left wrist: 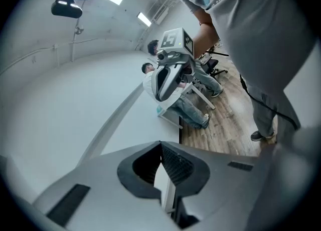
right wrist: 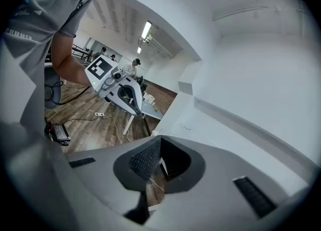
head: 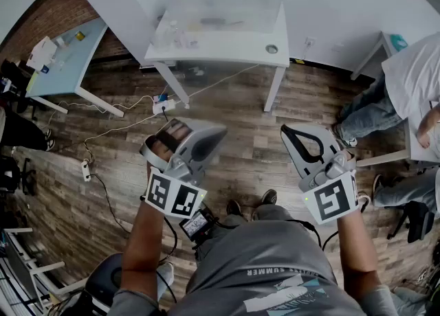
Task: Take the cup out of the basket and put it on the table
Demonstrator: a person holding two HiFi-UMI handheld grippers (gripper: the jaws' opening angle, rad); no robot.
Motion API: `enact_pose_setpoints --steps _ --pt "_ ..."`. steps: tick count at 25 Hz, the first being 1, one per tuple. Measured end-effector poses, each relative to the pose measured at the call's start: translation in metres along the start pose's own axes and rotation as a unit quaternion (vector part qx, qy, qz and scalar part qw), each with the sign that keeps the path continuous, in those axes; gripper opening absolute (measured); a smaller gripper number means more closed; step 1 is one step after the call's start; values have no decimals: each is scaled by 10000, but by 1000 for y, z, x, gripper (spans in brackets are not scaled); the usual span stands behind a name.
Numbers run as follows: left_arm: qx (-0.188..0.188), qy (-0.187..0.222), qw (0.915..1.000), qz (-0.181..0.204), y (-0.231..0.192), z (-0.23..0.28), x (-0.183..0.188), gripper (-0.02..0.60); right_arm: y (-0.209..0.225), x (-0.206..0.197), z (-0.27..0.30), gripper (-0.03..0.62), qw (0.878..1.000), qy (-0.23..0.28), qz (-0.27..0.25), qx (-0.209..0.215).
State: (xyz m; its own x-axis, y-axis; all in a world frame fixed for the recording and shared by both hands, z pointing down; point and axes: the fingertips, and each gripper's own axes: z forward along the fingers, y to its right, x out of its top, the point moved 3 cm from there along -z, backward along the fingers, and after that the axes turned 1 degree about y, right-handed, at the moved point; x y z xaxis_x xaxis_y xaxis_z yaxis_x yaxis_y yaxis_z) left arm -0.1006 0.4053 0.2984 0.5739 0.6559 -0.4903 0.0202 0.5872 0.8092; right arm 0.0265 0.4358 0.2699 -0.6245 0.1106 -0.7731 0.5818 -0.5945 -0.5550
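Note:
A white table [head: 227, 52] stands ahead at the top of the head view, and a clear plastic basket [head: 220, 2] sits on it. Its contents are blurred, so I cannot make out a cup. Both grippers hang over the wooden floor, well short of the table. My left gripper [head: 196, 136] points forward and to the right, its jaws together and empty [left wrist: 161, 147]. My right gripper [head: 302, 139] is level with it, jaws likewise shut on nothing [right wrist: 159, 142]. Each gripper view shows the other gripper across from it.
Cables and a power strip [head: 162, 105] lie on the floor between me and the table. A pale blue desk [head: 65, 64] stands at the left. A seated person [head: 402, 81] is at the right. An office chair [head: 110, 280] is by my left side.

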Motion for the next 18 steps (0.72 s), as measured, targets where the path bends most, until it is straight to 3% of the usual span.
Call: enact_pose_setpoints --steps 9,18 --pt "-77 -160 9998 -77 -15 68 19 9 61 -33 -10 11 9991 404 150 -10" --pt "-132 -262 9996 -49 -30 108 28 9 98 -56 -5 12 9988 486 100 -22"
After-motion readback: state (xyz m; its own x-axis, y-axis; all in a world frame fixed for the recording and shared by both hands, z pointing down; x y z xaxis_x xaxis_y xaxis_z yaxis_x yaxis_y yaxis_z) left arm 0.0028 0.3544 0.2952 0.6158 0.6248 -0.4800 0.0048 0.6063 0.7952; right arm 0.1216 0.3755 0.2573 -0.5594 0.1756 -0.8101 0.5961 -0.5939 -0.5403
